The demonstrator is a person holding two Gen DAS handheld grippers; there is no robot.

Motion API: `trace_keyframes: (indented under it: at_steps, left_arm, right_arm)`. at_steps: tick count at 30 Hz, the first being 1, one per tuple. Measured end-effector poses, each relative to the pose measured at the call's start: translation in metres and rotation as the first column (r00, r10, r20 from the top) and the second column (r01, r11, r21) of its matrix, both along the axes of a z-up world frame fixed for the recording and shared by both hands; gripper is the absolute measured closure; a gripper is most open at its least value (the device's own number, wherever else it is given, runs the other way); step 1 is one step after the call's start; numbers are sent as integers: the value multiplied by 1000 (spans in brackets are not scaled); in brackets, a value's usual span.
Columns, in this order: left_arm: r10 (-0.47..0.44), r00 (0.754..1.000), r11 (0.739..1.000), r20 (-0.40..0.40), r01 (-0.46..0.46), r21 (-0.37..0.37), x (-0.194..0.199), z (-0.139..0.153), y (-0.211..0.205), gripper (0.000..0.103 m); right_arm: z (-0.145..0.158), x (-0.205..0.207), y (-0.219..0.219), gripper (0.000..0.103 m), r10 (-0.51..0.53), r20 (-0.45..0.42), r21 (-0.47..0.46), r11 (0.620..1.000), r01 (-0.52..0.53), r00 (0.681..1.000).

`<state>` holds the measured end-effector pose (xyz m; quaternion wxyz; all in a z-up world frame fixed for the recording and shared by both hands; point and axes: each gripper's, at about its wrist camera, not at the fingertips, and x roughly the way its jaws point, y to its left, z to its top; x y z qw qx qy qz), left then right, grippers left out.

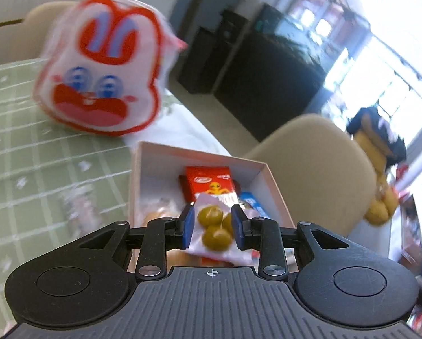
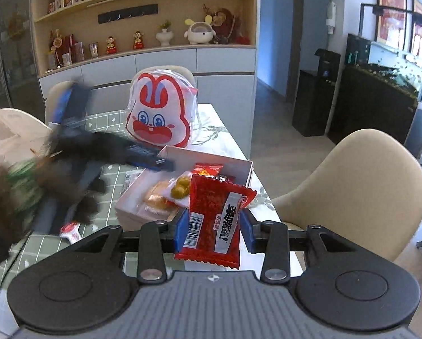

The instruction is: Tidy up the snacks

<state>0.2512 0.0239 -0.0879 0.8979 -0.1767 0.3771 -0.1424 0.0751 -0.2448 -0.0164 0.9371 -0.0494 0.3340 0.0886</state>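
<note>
A white open box [image 1: 263,169] sits on the green checked tablecloth, also in the right wrist view [image 2: 240,162]. It holds an orange-red packet [image 1: 209,182], a blue packet [image 1: 254,203] and pale wrapped snacks [image 2: 155,197]. My left gripper [image 1: 213,224] hangs over the box; a clear packet of green olives [image 1: 215,226] lies between its fingers, and in the right wrist view this packet [image 2: 179,188] lies in the box while the left gripper [image 2: 154,162] shows blurred above the far rim. My right gripper [image 2: 213,227] is shut on a red snack packet [image 2: 213,220] just before the box.
A white and red rabbit-face bag [image 2: 158,113] stands behind the box, also in the left wrist view [image 1: 100,70]. A small red and white packet [image 2: 71,231] lies on the cloth at left. Beige chairs [image 2: 360,186] stand off the table's right edge. Shelves fill the back wall.
</note>
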Motion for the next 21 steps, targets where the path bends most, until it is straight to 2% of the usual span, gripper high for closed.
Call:
trace_keyframes:
  at_steps: [2,6,9,10,11,13,15,17,21]
  left_arm:
    - [42,999,999,2,-42,6,-26,2,13,71]
    - [143,986,988,-90,-137,72,-78,-10,24,71]
    - [219,953,976,-210,-213,54,-111,-34,38,71]
    - [248,937,969,-247,-244,47,-121,-42,43,71]
    - [281,919,959,-276,-280,42,-133,-48,49,71]
    - [339,887,938,-314,-346,36,-152,-60,59,71]
    - [382,865,919,-326,-392,35,-166,-64,68,71]
    - [411,853,906,-322,-421,42,-174,-64,74,71]
    - [453,837,887,-307,-459,60,-186,-57,81,71]
  right_arm:
    - [-4,28,1,64,15,-28,29,999,-14,999]
    - [-20,83,16,64,40,-90,67,997,-34,995]
    - [-36,117,26,60,58,-143,107,993,-43,988]
    - [-41,128,27,52,60,-175,127,991,-38,983]
    - [-44,136,28,50,50,-201,140,990,-22,978]
    - [-47,144,29,50,53,-221,158,987,-18,974]
    - [-47,147,34,50,45,-215,123,992,-19,976]
    - [-45,150,45,50,64,-212,95,994,-45,975]
    - [-45,160,92,50,182,-244,78,983,-168,953]
